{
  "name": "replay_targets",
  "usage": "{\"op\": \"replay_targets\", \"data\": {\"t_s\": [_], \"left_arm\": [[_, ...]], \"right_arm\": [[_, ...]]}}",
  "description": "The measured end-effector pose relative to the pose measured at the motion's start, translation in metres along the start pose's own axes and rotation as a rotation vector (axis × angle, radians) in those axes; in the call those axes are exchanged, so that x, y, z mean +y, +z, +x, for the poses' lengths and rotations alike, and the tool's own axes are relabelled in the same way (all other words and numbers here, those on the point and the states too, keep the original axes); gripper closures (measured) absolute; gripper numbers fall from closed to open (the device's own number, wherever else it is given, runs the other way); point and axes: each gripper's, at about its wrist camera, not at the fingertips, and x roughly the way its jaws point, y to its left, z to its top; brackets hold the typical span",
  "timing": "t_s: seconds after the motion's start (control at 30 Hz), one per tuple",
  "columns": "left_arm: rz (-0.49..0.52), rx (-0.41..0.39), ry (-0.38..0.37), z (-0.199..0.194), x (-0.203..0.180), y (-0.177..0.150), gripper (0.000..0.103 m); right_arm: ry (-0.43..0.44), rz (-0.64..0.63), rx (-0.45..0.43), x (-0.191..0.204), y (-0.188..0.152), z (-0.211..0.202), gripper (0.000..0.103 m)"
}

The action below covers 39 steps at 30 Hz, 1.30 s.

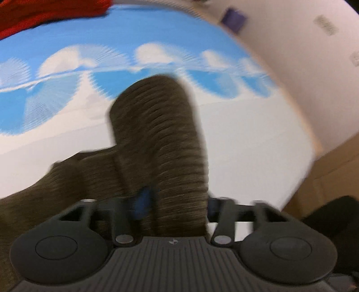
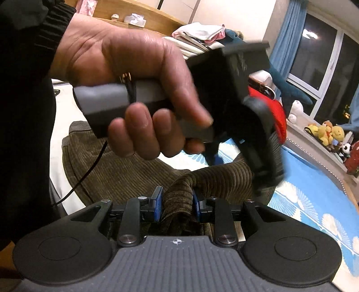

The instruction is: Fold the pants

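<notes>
The pants are brown corduroy [image 1: 157, 134]. In the blurred left wrist view a bunched length rises from between the jaws of my left gripper [image 1: 172, 206], which is shut on it; the rest trails left over the bed. In the right wrist view my right gripper [image 2: 176, 204] is shut on a fold of the pants [image 2: 177, 202] between its blue pads [image 2: 158, 202]. The rest of the pants [image 2: 116, 168] lies on the bed behind. The person's hand [image 2: 134, 78] holds the left gripper's body [image 2: 235, 89] just above and ahead.
The bed cover [image 1: 246, 146] is white with a blue cloud pattern [image 2: 314, 202]. A red cloth [image 1: 44, 13] lies at the far left. A white wall [image 1: 314, 67] is to the right. Stuffed toys [image 2: 325, 132] line a window ledge.
</notes>
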Motion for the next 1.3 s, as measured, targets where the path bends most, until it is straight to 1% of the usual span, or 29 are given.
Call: {"op": "replay_targets", "data": {"t_s": [0.03, 0.07, 0.1, 0.2, 0.3, 0.33, 0.37, 0.43, 0.5, 0.53, 0.6, 0.73, 0.87, 1.13, 1.2, 1.3], "left_arm": [[-0.004, 0.015, 0.024, 0.004, 0.005, -0.001, 0.081], [-0.009, 0.025, 0.036, 0.005, 0.009, -0.003, 0.083], [-0.002, 0.025, 0.051, 0.006, 0.010, -0.004, 0.084], [0.023, -0.001, 0.068, -0.002, 0.013, -0.009, 0.084], [0.013, -0.025, 0.076, -0.015, 0.024, -0.016, 0.084], [0.005, -0.031, 0.083, -0.020, 0.031, -0.019, 0.084], [-0.009, -0.039, 0.090, -0.027, 0.037, -0.021, 0.084], [-0.044, -0.058, 0.097, -0.040, 0.053, -0.025, 0.084], [-0.074, -0.076, 0.102, -0.055, 0.069, -0.031, 0.084], [-0.083, -0.086, 0.109, -0.062, 0.078, -0.035, 0.084], [-0.094, -0.096, 0.125, -0.072, 0.090, -0.041, 0.084], [-0.104, -0.102, 0.163, -0.087, 0.109, -0.056, 0.084], [-0.123, -0.108, 0.179, -0.098, 0.124, -0.066, 0.084], [-0.150, -0.132, 0.187, -0.114, 0.141, -0.078, 0.084], [-0.180, -0.158, 0.193, -0.125, 0.153, -0.082, 0.085], [-0.250, -0.199, 0.228, -0.148, 0.180, -0.093, 0.085]], "right_arm": [[0.000, 0.000, 0.004, 0.001, 0.000, -0.001, 0.074], [-0.002, 0.001, 0.015, 0.003, 0.000, -0.003, 0.074], [0.001, 0.003, 0.029, 0.001, 0.000, -0.002, 0.073], [0.021, 0.034, 0.036, -0.004, 0.003, -0.002, 0.067], [0.111, 0.158, 0.015, -0.020, 0.009, 0.000, 0.060], [0.149, 0.215, 0.004, -0.028, 0.011, -0.001, 0.055], [0.183, 0.273, -0.008, -0.038, 0.012, -0.001, 0.055], [0.226, 0.381, -0.030, -0.055, 0.014, 0.000, 0.053], [0.244, 0.487, -0.040, -0.072, 0.014, 0.003, 0.051], [0.244, 0.536, -0.034, -0.080, 0.013, 0.006, 0.050], [0.221, 0.593, -0.007, -0.089, 0.010, 0.016, 0.050], [0.179, 0.647, 0.059, -0.088, 0.005, 0.041, 0.050], [0.158, 0.651, 0.101, -0.079, 0.007, 0.055, 0.050], [0.134, 0.648, 0.163, -0.065, 0.010, 0.075, 0.050], [0.130, 0.648, 0.173, -0.062, 0.010, 0.081, 0.050], [0.114, 0.658, 0.189, -0.059, 0.011, 0.090, 0.045]]}}
